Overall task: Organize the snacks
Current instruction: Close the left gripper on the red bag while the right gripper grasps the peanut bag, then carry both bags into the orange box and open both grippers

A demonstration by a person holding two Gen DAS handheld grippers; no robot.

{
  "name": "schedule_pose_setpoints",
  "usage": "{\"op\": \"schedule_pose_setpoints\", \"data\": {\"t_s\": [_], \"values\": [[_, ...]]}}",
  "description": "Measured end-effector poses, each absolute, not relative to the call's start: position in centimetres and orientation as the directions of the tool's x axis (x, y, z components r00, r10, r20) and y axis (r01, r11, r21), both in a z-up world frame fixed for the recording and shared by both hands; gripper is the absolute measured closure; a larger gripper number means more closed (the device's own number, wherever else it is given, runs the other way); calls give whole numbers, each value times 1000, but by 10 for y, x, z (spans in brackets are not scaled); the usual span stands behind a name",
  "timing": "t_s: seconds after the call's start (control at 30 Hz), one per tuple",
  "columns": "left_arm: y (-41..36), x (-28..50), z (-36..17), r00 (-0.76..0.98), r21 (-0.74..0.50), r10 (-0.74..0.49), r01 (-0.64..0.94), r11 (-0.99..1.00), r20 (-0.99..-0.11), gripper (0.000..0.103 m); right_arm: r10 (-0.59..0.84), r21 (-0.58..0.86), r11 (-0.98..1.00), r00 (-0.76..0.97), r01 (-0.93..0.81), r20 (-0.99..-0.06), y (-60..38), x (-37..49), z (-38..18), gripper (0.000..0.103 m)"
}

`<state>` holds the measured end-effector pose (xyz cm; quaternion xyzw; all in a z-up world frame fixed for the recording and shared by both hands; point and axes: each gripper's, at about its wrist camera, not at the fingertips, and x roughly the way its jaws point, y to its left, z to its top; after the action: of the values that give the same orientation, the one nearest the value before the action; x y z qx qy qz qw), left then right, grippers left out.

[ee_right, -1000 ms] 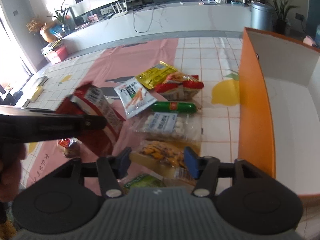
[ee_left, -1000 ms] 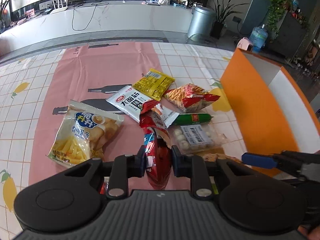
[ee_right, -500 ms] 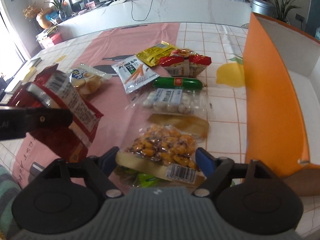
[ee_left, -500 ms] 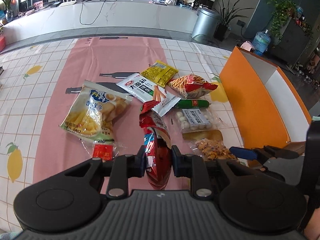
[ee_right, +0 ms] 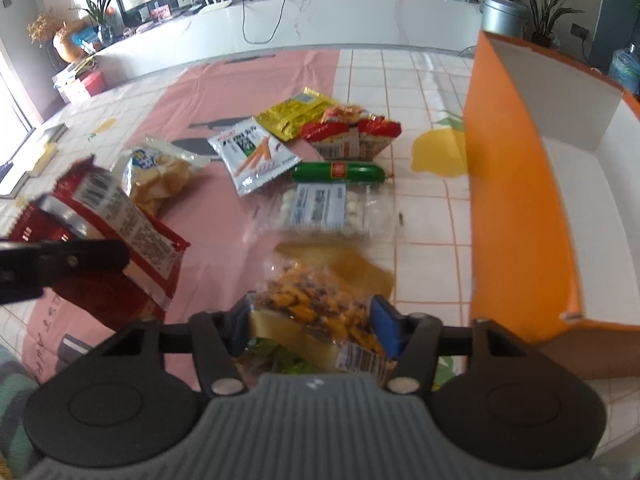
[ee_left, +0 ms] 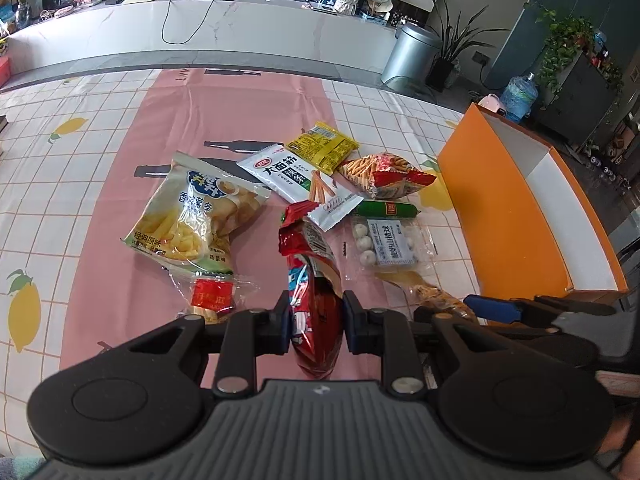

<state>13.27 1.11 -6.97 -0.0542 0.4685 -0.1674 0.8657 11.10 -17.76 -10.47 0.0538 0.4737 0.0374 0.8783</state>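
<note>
Snacks lie scattered on a pink-striped tablecloth (ee_left: 120,128) with lemon prints, beside an orange box (ee_left: 508,216) that stands open at the right. The left gripper (ee_left: 315,322) is pinched on a red snack bag (ee_left: 314,280), holding it up off the table with its far end pointing toward the pile. The right gripper (ee_right: 314,326) is clamped on a clear bag of mixed nuts (ee_right: 316,306), near the box's close corner. On the cloth remain a pale bag of potato fries (ee_left: 192,216), a white stick-snack packet (ee_left: 296,180), a yellow packet (ee_left: 322,146), a red-and-orange bag of crisp sticks (ee_left: 384,174), a green sausage (ee_left: 386,209) and, just this side of it, a clear pack of white balls (ee_left: 386,240). A small clear packet with a red label (ee_left: 211,294) sits just beside the fries bag's near edge.
</note>
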Motion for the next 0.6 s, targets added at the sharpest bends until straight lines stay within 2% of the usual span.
{"op": "schedule_pose_setpoints", "data": {"t_s": [0.07,0.1,0.13,0.3,0.6], "values": [[10,132,-69,502,-252,-347,248,935,-792,75,122,140,990,559,-11,-820,-181,107,-95,63],[10,131,-68,502,-254,-351,252,934,-791,75,108,127,992,563,-5,-819,-182,105,-91,78],[9,129,-68,502,-255,-354,256,932,-789,75,90,108,994,573,-2,-815,-183,103,-86,82],[6,124,-62,506,-246,-356,272,930,-786,75,93,110,994,583,-6,-807,-193,95,-78,84],[-16,108,-30,534,-192,-343,320,928,-772,75,111,142,990,684,-11,-721,-208,67,-33,84]]}}
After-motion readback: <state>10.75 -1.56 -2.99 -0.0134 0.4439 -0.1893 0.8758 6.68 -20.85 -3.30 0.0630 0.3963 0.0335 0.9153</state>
